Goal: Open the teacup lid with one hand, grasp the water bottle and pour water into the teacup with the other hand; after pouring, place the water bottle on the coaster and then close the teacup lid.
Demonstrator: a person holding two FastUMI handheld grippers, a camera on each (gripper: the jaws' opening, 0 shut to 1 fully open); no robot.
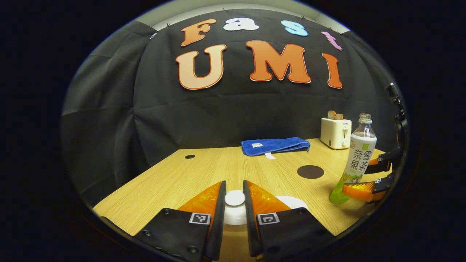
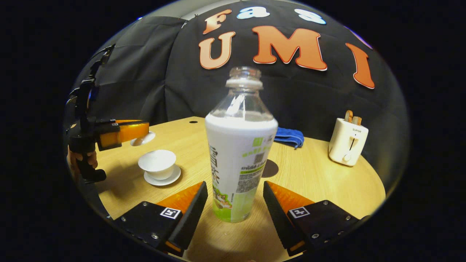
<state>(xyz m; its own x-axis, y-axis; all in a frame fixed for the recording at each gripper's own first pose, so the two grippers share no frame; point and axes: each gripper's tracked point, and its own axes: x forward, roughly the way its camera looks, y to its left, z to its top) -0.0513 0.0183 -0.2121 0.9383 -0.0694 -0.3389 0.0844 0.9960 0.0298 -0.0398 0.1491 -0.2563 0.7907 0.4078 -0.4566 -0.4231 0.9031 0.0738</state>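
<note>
My left gripper [image 1: 235, 189] is shut on the knob of the white teacup lid [image 1: 233, 214]. In the right gripper view it [image 2: 140, 133] holds the lid [image 2: 143, 139] in the air, up and to the left of the uncovered white teacup [image 2: 157, 163] on its saucer [image 2: 162, 179]. The uncapped water bottle [image 2: 240, 156] stands upright on the table with a white and green label. My right gripper [image 2: 234, 187] is open, one finger on each side of the bottle's lower half. The left gripper view shows the bottle [image 1: 358, 160] at the right. The dark round coaster [image 1: 310, 171] lies bare.
A folded blue towel [image 1: 275, 145] lies at the back of the wooden table [image 1: 182, 174]. A white toaster [image 1: 335, 133] with toast in it stands at the back right. A person's hand [image 2: 78, 158] holds the left gripper's handle. The table's edge runs close below both grippers.
</note>
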